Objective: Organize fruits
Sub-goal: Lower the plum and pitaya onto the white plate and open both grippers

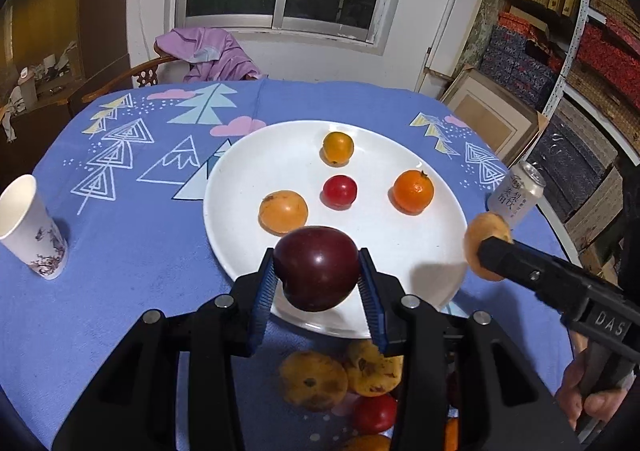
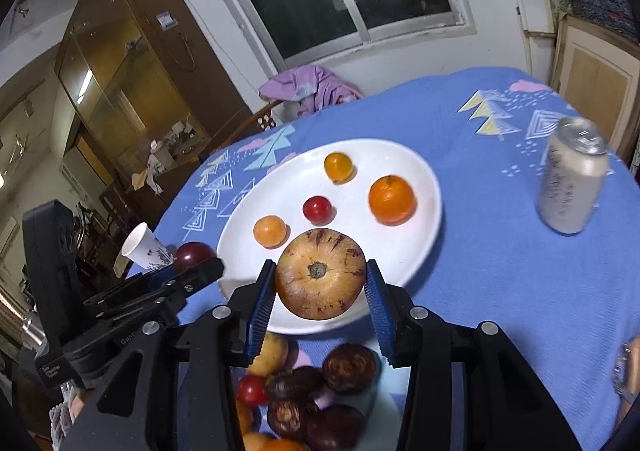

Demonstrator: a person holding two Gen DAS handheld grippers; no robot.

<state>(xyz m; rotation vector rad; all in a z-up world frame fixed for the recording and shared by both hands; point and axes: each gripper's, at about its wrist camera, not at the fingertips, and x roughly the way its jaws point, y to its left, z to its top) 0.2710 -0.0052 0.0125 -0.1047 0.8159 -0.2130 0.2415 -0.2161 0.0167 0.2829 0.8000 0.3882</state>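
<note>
My left gripper point(image 1: 318, 279) is shut on a dark red plum point(image 1: 316, 267), held above the near rim of a white plate point(image 1: 248, 155). My right gripper point(image 2: 320, 291) is shut on a tan speckled round fruit point(image 2: 320, 273), also over the plate's point(image 2: 424, 175) near edge. On the plate lie a small yellow-orange fruit point(image 1: 338, 147), a red cherry tomato point(image 1: 340, 191), an orange tangerine point(image 1: 413, 190) and a pale orange fruit point(image 1: 283, 211). Loose fruits point(image 1: 340, 375) lie on the cloth under the grippers, with several dark ones point(image 2: 320, 391) in the right wrist view.
A paper cup point(image 1: 30, 227) stands at the table's left edge and a drink can point(image 2: 572, 175) to the right of the plate. The round table has a blue cloth point(image 1: 140, 251). A chair with purple clothing point(image 1: 208, 55) stands behind; shelves of boxes point(image 1: 580, 51) fill the right.
</note>
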